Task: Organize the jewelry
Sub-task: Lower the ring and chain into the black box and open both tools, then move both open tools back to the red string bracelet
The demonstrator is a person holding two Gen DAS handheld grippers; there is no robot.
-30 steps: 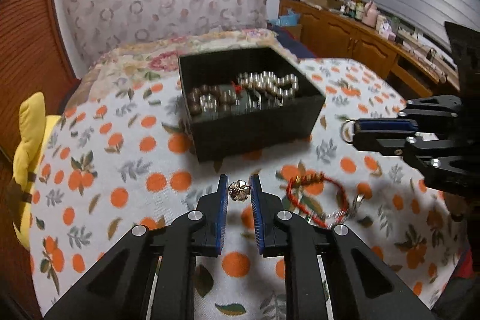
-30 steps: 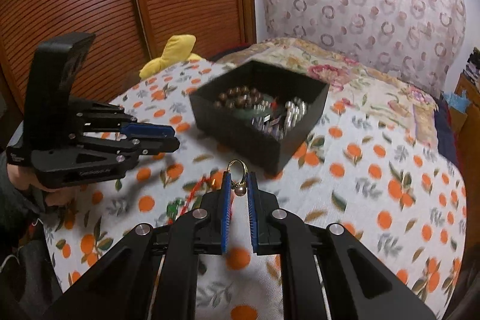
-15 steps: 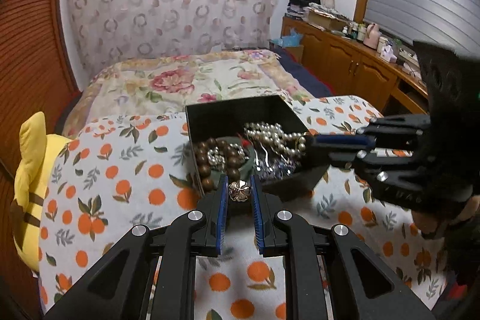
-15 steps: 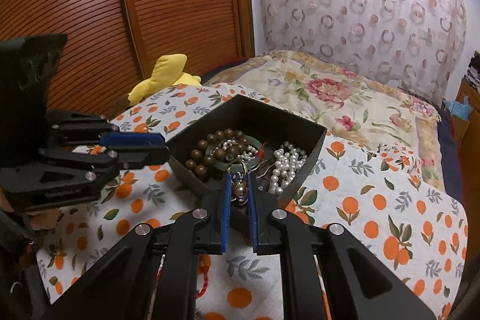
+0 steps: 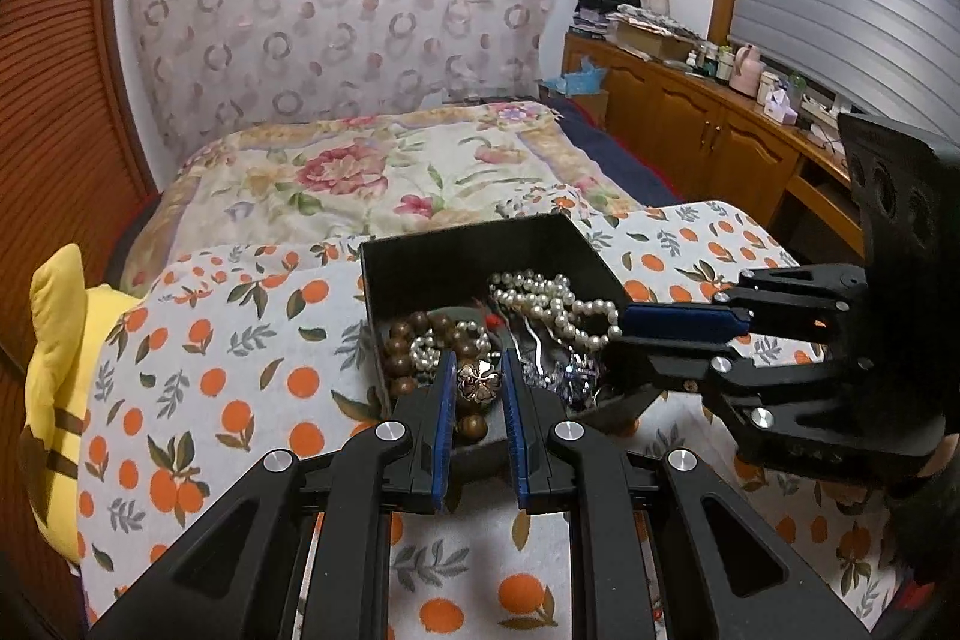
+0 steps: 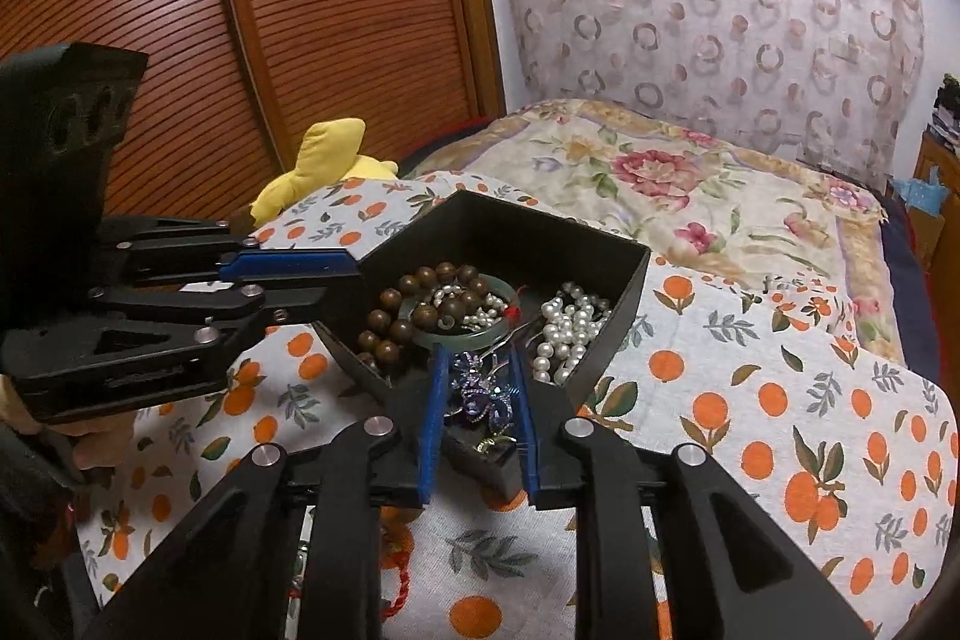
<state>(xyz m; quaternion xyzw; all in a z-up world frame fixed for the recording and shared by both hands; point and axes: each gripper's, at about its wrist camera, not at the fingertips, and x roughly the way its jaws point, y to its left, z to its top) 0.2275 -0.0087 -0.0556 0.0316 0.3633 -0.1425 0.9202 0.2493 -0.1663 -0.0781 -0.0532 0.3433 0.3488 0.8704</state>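
A black jewelry box (image 5: 414,256) (image 6: 624,292) stands on the orange-print cloth, holding brown beads (image 6: 384,322), a pearl string (image 5: 558,304) (image 6: 570,328), a green bangle (image 6: 468,337) and a purple brooch (image 6: 480,394). My left gripper (image 5: 477,376) is shut on a small flower-shaped metal charm (image 5: 478,379) over the box's near edge. My right gripper (image 6: 477,370) is open over the box's near corner, with nothing between its pads; the ring it carried does not show. It also appears in the left wrist view (image 5: 678,334).
A yellow plush toy (image 5: 54,376) (image 6: 324,160) lies at the cloth's edge. A red cord bracelet (image 6: 399,574) lies on the cloth under my right gripper. A floral bedspread (image 5: 384,172) lies behind, with wooden cabinets (image 5: 690,124) on the right and a slatted wardrobe (image 6: 240,10).
Both grippers moved forward over the box. The right gripper opened and the gold ring with a pearl left its jaws. The left gripper still pinches the flower charm.
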